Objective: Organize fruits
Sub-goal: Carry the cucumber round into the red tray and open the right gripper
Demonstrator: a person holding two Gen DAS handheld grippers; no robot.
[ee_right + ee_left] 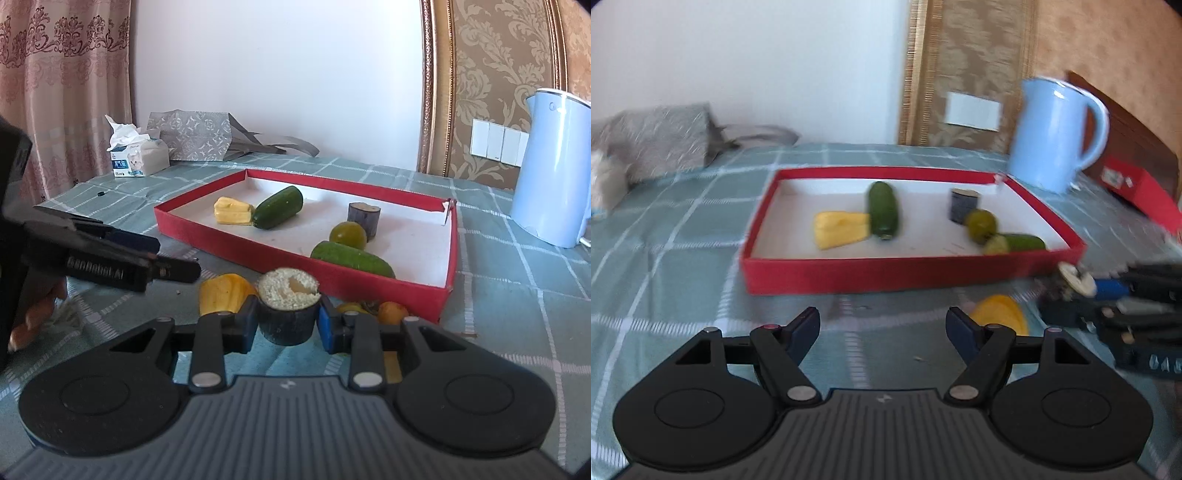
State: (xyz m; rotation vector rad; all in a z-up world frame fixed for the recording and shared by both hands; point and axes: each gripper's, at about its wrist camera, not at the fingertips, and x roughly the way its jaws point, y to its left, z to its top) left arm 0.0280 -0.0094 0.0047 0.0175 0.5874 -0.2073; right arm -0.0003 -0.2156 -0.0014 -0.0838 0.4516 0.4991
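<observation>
A red tray lies on the checked cloth. It holds a yellow fruit piece, two green cucumbers, a green lime and a dark stub. My right gripper is shut on a dark sugarcane piece in front of the tray. My left gripper is open and empty, and appears at the left of the right wrist view. A yellow fruit lies on the cloth between them.
A light blue kettle stands right of the tray. A red box lies beyond it. A tissue box and a grey bag sit at the back left. Small orange fruits lie by the tray's front wall.
</observation>
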